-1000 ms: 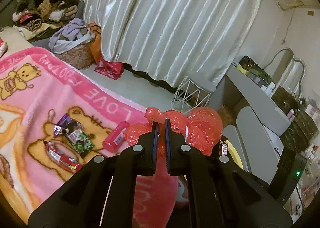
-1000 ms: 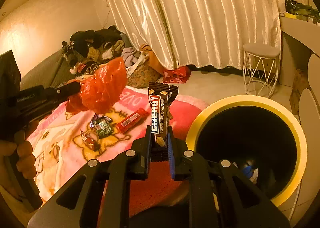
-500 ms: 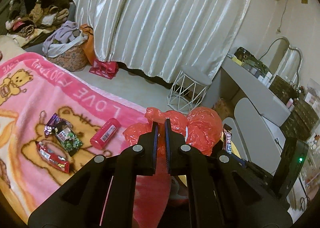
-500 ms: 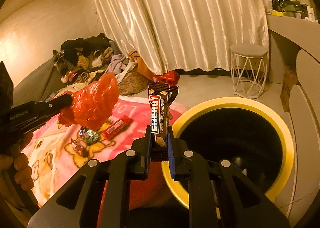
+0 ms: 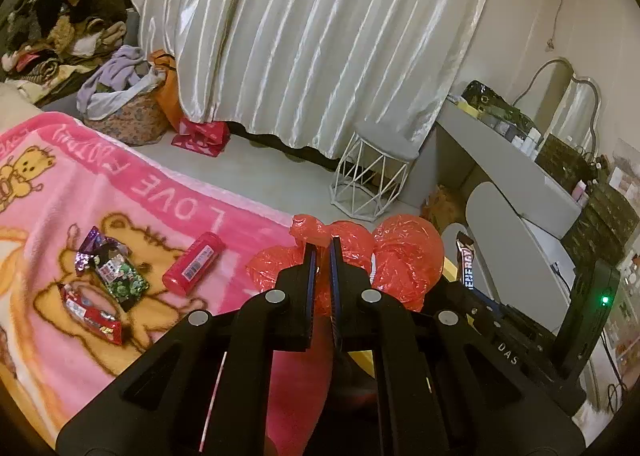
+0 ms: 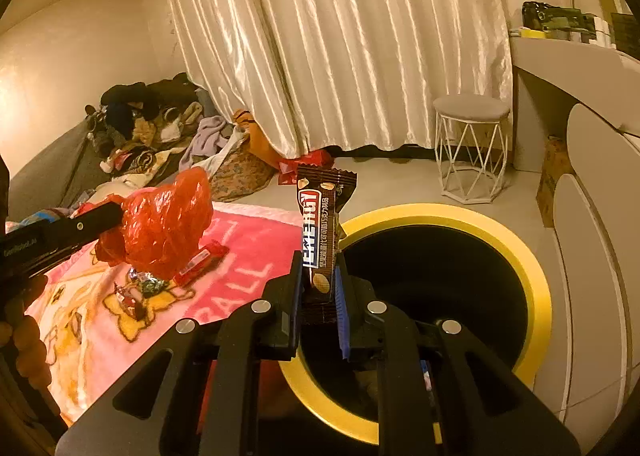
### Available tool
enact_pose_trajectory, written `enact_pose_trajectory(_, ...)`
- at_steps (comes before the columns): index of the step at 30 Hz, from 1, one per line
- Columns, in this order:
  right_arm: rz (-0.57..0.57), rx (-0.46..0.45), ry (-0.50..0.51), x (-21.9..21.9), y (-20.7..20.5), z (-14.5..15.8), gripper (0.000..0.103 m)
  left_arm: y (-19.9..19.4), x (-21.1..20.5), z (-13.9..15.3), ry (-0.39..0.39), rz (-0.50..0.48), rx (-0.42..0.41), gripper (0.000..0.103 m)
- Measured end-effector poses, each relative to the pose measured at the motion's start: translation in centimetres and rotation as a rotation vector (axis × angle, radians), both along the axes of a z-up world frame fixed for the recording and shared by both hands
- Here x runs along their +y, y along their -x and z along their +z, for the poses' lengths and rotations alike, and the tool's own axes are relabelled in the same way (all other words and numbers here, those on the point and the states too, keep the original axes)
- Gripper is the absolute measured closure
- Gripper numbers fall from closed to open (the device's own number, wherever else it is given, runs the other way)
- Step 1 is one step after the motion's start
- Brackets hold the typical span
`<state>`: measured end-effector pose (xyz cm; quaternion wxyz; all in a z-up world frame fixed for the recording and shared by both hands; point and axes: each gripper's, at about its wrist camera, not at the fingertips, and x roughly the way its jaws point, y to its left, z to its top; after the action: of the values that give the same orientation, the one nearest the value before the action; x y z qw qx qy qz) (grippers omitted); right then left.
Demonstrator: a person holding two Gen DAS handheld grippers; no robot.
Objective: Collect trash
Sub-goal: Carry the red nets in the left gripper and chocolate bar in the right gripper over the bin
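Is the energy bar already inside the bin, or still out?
Out: the right gripper holds the bar upright above the bin.

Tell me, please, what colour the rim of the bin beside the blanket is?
The bin rim is bright yellow around a black inside, clearest in the right wrist view.

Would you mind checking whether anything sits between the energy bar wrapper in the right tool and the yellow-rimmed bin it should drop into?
Nothing visible does. The right tool holds the energy bar wrapper upright over the near-left rim of the yellow-rimmed bin, whose dark mouth is uncovered. The red plastic bag in the left tool hangs off to the left, over the pink blanket.
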<state>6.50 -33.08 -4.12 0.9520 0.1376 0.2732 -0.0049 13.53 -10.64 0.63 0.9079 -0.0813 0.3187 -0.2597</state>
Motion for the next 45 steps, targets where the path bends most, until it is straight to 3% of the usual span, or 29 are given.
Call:
enact_pose_trajectory(17,-0.074,0.004,-0.008,-2.9,0.5,-0.5,0.089,0.5,-3.6,-0.7,-0.047,-0.062,0.007,0.1)
enact_pose_trajectory(45,-0.222,0.06,-0.043,-8.3,1.0,-2.9,0.089,0.0,-10.8,-5.0,-0.178,-0.147,0.067,0.1)
